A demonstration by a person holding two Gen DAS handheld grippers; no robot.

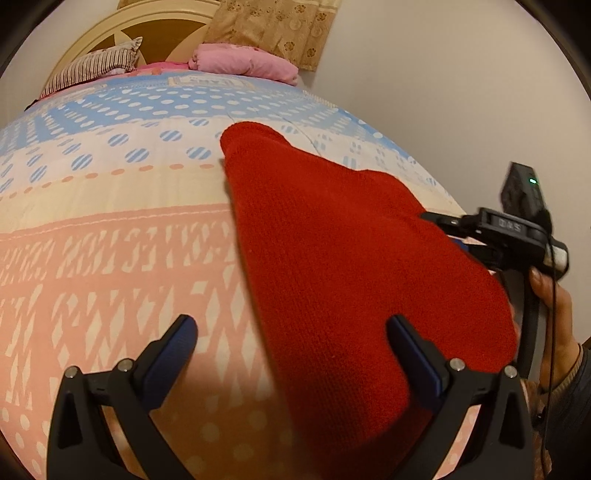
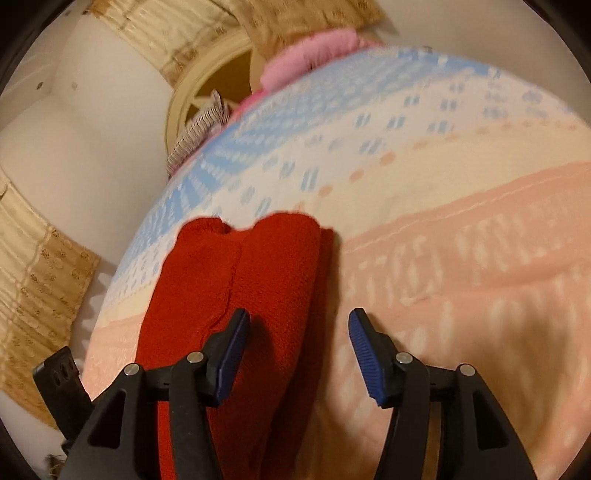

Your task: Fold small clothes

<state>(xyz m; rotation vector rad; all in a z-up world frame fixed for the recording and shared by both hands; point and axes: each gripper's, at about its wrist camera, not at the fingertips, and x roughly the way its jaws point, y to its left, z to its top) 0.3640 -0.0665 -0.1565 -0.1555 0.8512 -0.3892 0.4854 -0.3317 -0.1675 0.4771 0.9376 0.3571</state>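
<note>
A red knitted garment (image 1: 332, 251) lies folded on the patterned bedspread (image 1: 110, 258). My left gripper (image 1: 291, 328) is open and empty, just above the garment's near left edge. In the right wrist view the garment (image 2: 258, 280) shows as a narrow folded strip with a lengthwise crease. My right gripper (image 2: 299, 325) is open and empty, over the garment's right edge. The right gripper also shows in the left wrist view (image 1: 458, 236) at the garment's far right side, held by a hand; its fingertips are partly hidden there.
The bedspread (image 2: 461, 258) covers the whole bed. A striped pillow (image 1: 92, 66) and a pink bundle of bedding (image 1: 243, 62) lie at the head by the cream headboard (image 1: 122, 33). A beige curtain (image 1: 273, 29) hangs behind. The bed's edge and wall are on the right.
</note>
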